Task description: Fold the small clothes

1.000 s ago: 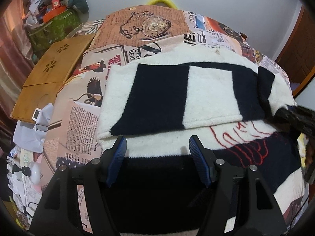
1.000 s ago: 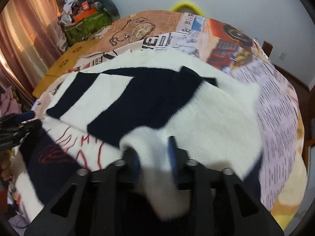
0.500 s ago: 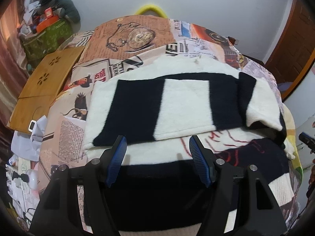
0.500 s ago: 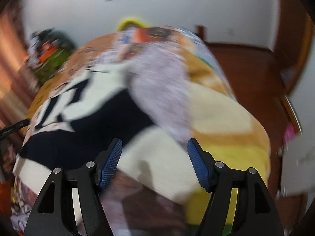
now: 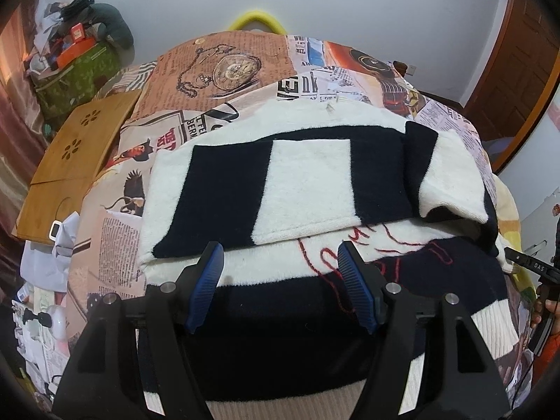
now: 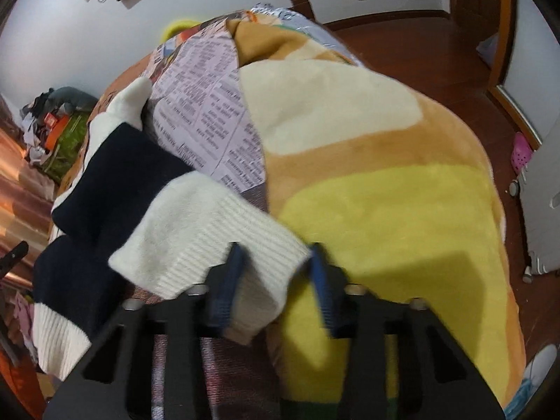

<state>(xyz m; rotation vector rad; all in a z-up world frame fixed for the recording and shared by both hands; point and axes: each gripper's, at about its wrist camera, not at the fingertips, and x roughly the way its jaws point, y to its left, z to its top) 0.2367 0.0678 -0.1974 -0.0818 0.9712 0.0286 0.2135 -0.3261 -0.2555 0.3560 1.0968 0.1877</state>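
A small navy and cream striped sweater with red stitched lettering lies on the bed, both sleeves folded across its chest. My left gripper is open and empty, hovering over the sweater's dark lower band. In the right wrist view my right gripper is open around the cream ribbed corner of the sweater's hem, with the cloth lying between its jaws. The right gripper's tip also shows in the left wrist view at the sweater's right edge.
The bed has a newspaper-print cover and a yellow and tan blanket at its right side. A wooden lap tray lies at the left. Cluttered bags stand at the back left. A wooden floor lies beyond the bed.
My right gripper let go of the right sleeve on the chest, opened, and swung down to the sweater's lower right hem corner. My left gripper drew back and rose slightly.
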